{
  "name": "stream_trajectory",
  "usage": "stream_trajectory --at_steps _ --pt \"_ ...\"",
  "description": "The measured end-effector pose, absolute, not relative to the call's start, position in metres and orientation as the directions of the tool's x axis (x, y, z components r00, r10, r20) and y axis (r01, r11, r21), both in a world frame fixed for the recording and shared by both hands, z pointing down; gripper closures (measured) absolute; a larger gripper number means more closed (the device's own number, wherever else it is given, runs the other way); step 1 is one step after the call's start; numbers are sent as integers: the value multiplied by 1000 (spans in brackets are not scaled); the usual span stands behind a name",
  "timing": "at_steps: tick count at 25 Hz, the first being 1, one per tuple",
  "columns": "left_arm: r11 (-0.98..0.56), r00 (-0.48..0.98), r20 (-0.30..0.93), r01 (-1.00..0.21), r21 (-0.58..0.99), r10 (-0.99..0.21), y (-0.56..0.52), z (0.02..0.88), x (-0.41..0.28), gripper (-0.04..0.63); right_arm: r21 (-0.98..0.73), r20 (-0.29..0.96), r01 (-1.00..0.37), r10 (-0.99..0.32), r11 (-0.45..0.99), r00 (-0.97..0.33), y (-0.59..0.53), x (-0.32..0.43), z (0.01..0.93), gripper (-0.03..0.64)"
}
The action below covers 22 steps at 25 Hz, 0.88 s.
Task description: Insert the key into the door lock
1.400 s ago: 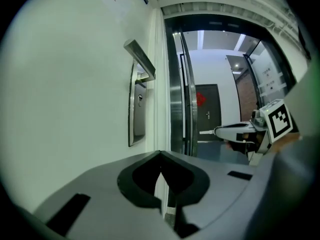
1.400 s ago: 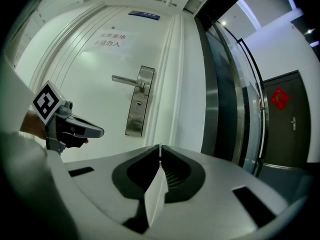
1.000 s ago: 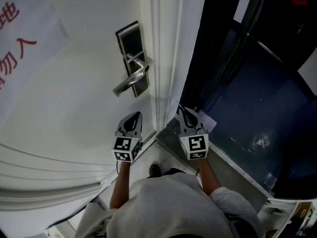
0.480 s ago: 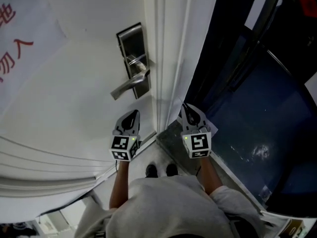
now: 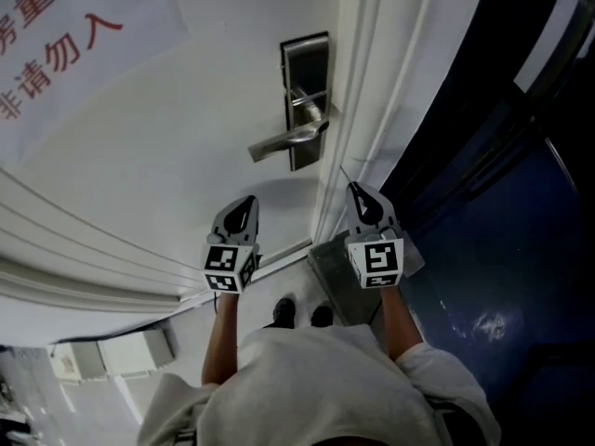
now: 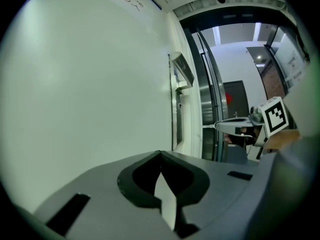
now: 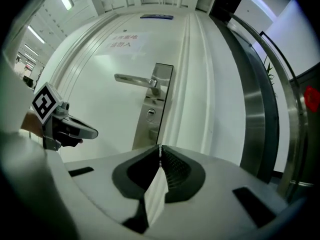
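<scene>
The white door carries a steel lock plate [image 5: 305, 100] with a lever handle [image 5: 288, 142]. In the right gripper view the plate [image 7: 155, 109] faces me, its keyhole [image 7: 150, 114] under the lever [image 7: 132, 79]. My right gripper [image 5: 354, 188] is shut on a thin key [image 5: 343, 173], whose blade pokes out at the tip [image 7: 160, 153], short of the lock and by the door edge. My left gripper [image 5: 247, 200] is shut and holds nothing, below and left of the handle. Its own view shows the jaws [image 6: 160, 154] closed, pointing along the door.
A sign with red lettering [image 5: 56, 35] hangs on the door at upper left. The white door frame [image 5: 372, 82] runs beside the lock, with a dark blue panel [image 5: 502, 249] and a steel post [image 7: 260, 109] to its right. The person's shoes [image 5: 302, 314] stand at the threshold.
Both grippers have moved closer to the door and a little up. The lock plate now sits nearer, above and between them. Both jaws stay shut.
</scene>
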State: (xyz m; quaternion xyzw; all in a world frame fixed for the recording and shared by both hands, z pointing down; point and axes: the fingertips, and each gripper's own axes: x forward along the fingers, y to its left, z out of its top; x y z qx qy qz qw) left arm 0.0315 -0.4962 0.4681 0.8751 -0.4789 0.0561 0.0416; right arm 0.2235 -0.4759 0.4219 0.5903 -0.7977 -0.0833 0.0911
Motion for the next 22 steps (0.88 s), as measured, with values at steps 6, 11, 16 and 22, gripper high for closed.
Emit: stream_trajectory --at_steps 6,11,16,22 --pt "-455 454 134 -890 26 -881 -485 469 -1 578 271 28 -891 -928 364 -371 -485 193 413 586" --pt "-432 432 132 -901 28 -892 -481 471 -9 578 344 16 -859 -917 378 -398 -489 182 404 586" --pt "-444 445 126 -895 32 -887 -484 470 -4 578 475 -9 -810 -918 345 -396 -493 182 387 586" --pt "-466 466 125 -884 33 -876 -488 469 3 578 614 -22 -729 -917 303 -399 -497 180 368 586"
